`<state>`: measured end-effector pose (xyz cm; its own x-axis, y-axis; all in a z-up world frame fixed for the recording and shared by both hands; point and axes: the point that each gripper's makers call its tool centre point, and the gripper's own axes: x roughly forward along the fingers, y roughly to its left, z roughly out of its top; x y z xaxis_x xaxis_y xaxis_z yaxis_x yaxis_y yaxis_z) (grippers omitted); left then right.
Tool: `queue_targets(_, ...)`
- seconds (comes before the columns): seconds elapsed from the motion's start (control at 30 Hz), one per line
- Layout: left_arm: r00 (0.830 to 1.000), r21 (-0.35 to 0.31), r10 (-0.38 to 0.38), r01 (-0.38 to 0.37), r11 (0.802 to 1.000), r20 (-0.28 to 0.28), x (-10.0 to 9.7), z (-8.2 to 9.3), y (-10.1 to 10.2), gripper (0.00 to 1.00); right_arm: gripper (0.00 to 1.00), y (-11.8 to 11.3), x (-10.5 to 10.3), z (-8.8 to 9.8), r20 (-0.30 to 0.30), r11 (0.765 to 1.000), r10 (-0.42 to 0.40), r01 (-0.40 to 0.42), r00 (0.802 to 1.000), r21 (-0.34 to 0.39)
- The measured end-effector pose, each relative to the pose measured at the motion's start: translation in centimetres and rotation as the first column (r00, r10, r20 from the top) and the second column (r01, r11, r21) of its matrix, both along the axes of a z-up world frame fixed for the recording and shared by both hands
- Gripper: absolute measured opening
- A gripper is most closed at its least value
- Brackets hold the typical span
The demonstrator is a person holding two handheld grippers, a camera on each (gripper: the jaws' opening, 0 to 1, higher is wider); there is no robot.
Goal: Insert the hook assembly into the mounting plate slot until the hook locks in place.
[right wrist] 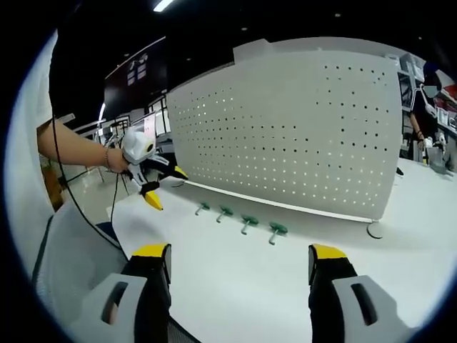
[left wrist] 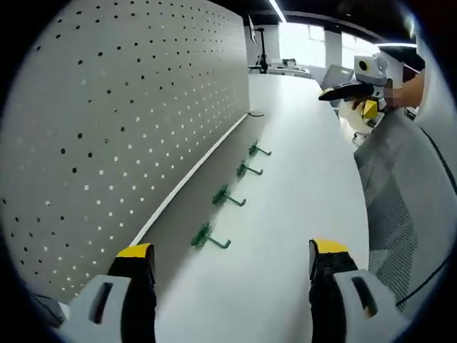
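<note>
Several green hooks lie in a row on the white table in front of the upright grey pegboard (left wrist: 121, 114); the nearest hook (left wrist: 207, 238) is ahead of my left gripper (left wrist: 232, 261), which is open and empty. In the right gripper view the same row of green hooks (right wrist: 246, 223) lies at the foot of the pegboard (right wrist: 300, 136). My right gripper (right wrist: 239, 264) is open with nothing between its jaws, well short of the hooks. The left gripper (right wrist: 153, 179) shows at the left, held by a hand. The right gripper (left wrist: 350, 89) shows far off in the left gripper view.
A grey mesh chair back (left wrist: 407, 193) stands at the table's right edge. A small round foot (right wrist: 375, 230) sits on the table (right wrist: 300, 279) by the pegboard's right corner. A person (right wrist: 428, 107) stands in the background at right. A cable (right wrist: 78, 193) hangs from the arm.
</note>
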<state>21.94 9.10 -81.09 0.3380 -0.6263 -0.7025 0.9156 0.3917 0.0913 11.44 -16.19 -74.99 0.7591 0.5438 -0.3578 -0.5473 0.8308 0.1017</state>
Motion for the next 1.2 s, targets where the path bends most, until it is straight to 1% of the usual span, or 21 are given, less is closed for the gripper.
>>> queue_targets(0.07,0.999,0.03,-0.031,0.031,0.999,0.01,0.3,-0.1,-0.2,0.92,0.76,0.0,-0.1,0.0,-0.003,1.0,0.0,0.0,1.0,0.005)
queue_targets(0.17,0.999,0.032,-0.043,0.042,0.999,0.007,0.8,-0.1,-0.7,0.92,0.76,0.2,-0.2,0.0,-0.001,1.0,0.004,-0.004,1.0,0.011)
queue_targets(0.23,0.998,0.051,-0.069,0.068,0.996,0.003,1.1,-0.3,-1.1,0.92,0.76,0.3,-0.3,-0.1,-0.003,1.0,0.008,-0.008,1.0,0.004)
queue_targets(0.27,0.995,0.073,-0.096,0.095,0.993,0.007,1.2,-0.5,-1.2,0.92,0.76,0.4,-0.4,-0.1,-0.002,1.0,0.011,-0.011,1.0,0.002)
queue_targets(0.4,0.989,0.104,-0.148,0.148,0.984,-0.008,1.7,-1.1,-1.4,0.91,0.76,0.4,-0.5,-0.1,-0.005,1.0,0.017,-0.017,1.0,0.001)
queue_targets(0.43,0.988,0.106,-0.152,0.151,0.983,-0.002,2.1,-1.1,-1.5,0.91,0.76,0.4,-0.5,-0.1,-0.003,1.0,0.016,-0.016,1.0,0.004)
queue_targets(0.53,0.984,0.115,-0.176,0.177,0.978,-0.018,2.5,-1.1,-1.6,0.91,0.76,0.3,-0.6,-0.2,-0.006,1.0,0.012,-0.012,1.0,0.004)
queue_targets(0.7,0.974,0.162,-0.225,0.228,0.96,-0.033,3.2,-1.7,-1.5,0.89,0.76,0.2,-0.7,-0.4,-0.008,1.0,0.014,-0.014,1.0,-0.001)
queue_targets(0.77,0.97,0.166,-0.24,0.243,0.956,-0.038,3.3,-1.8,-1.5,0.89,0.76,0.1,-0.7,-0.3,-0.008,1.0,0.013,-0.013,1.0,0.0)
queue_targets(0.83,0.963,0.174,-0.266,0.271,0.947,-0.049,3.3,-1.9,-1.6,0.88,0.76,0.1,-0.7,-0.3,-0.008,1.0,0.011,-0.011,1.0,0.002)
queue_targets(0.93,0.932,0.237,-0.359,0.362,0.902,-0.056,3.1,-2.4,-1.1,0.87,0.76,0.2,-0.8,-0.4,-0.009,1.0,0.015,-0.015,1.0,0.001)
queue_targets(0.97,0.933,0.238,-0.358,0.359,0.902,-0.05,3.3,-2.4,-1.1,0.86,0.76,0.3,-0.8,-0.4,-0.009,1.0,0.015,-0.015,1.0,0.002)
queue_targets(1.0,0.929,0.227,-0.368,0.368,0.902,-0.041,3.4,-2.3,-1.4,0.83,0.76,0.3,-0.8,-0.4,-0.01,1.0,0.014,-0.014,1.0,0.006)
queue_targets(1.03,0.928,0.224,-0.369,0.37,0.902,-0.048,3.5,-2.3,-1.4,0.82,0.76,0.4,-0.8,-0.4,-0.013,1.0,0.014,-0.014,1.0,0.01)
queue_targets(1.07,0.925,0.233,-0.375,0.38,0.895,-0.068,3.4,-2.6,-1.3,0.82,0.76,0.5,-0.8,-0.4,-0.017,1.0,0.014,-0.013,1.0,0.015)
queue_targets(1.1,0.918,0.249,-0.39,0.395,0.885,-0.071,3.4,-2.8,-1.2,0.83,0.76,0.5,-0.9,-0.4,-0.016,1.0,0.014,-0.014,1.0,0.016)
queue_targets(1.13,0.908,0.271,-0.415,0.415,0.868,-0.061,3.6,-2.9,-1.1,0.83,0.76,0.6,-0.9,-0.4,-0.016,1.0,0.015,-0.014,1.0,0.017)
queue_targets(1.17,0.902,0.287,-0.427,0.428,0.857,-0.071,3.5,-3.1,-0.9,0.82,0.76,0.7,-0.9,-0.4,-0.017,1.0,0.016,-0.015,1.0,0.018)
queue_targets(1.2,0.9,0.285,-0.429,0.432,0.856,-0.076,3.5,-3.2,-1.0,0.83,0.76,0.7,-0.9,-0.4,-0.017,1.0,0.016,-0.016,1.0,0.019)
